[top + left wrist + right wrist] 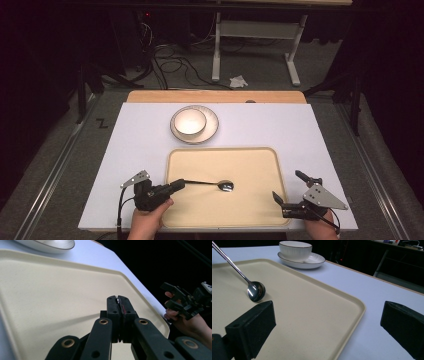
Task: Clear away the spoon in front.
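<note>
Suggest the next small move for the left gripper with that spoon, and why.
Probably lift the spoon a little and carry it toward the bowl. The left gripper is shut on the handle end, while the spoon's head hangs low over the tray. The bowl sits on its plate beyond the tray's far edge. The right gripper waits open at the tray's right edge.

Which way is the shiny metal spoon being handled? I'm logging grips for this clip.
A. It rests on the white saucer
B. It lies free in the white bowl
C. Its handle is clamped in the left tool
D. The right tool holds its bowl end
C: the left tool is shut on the handle of the shiny metal spoon over the beige plastic tray, while the right tool stands open and apart.
</note>
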Demonstrator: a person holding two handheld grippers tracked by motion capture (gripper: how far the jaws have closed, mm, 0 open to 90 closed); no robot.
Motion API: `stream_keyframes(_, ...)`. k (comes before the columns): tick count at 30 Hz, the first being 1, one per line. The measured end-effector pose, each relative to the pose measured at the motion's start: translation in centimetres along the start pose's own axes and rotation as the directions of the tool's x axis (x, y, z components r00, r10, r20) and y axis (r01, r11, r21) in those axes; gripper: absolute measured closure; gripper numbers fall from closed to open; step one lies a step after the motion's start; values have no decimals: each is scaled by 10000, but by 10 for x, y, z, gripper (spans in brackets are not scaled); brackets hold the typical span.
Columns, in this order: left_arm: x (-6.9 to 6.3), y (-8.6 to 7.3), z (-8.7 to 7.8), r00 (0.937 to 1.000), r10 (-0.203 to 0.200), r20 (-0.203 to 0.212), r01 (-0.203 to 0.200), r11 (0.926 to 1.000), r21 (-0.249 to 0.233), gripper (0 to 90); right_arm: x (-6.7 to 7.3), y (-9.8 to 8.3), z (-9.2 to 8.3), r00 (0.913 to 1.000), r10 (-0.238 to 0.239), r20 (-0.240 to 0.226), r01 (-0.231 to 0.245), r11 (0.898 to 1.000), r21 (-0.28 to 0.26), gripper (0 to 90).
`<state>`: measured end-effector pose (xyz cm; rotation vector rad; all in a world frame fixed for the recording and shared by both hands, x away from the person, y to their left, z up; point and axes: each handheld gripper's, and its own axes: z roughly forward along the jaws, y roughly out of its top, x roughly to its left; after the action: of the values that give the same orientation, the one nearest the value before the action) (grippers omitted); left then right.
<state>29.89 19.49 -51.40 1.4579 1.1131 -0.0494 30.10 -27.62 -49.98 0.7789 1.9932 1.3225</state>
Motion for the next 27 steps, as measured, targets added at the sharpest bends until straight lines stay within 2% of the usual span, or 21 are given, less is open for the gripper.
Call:
stream_keyframes(6,4,-1,0,9994,-100,-317,106,9998,181,862,1,0,2,10000,45,-77,-43,9998,174,4)
stream_keyframes(8,4,-1,-1,9985,32,-545,-15,9995,305,857,2,0,3,9999,-144,-80,145,9998,160,4)
stream_keyframes(14,4,-1,-1,9971,121,-756,-93,9992,378,822,2,0,2,9999,-93,-82,94,9998,180,4)
stream_keyframes(16,3,-1,-1,9950,250,-966,-204,9986,488,807,1,0,2,9999,-82,-65,84,9998,171,4)
stream_keyframes(20,3,-1,0,9935,360,-1081,-300,9979,567,767,1,-1,2,9999,-95,-91,97,9998,176,4)
stream_keyframes(27,0,1,-1,9846,795,-1559,-699,9954,659,688,1,-1,2,9999,-79,-105,82,9997,240,4)
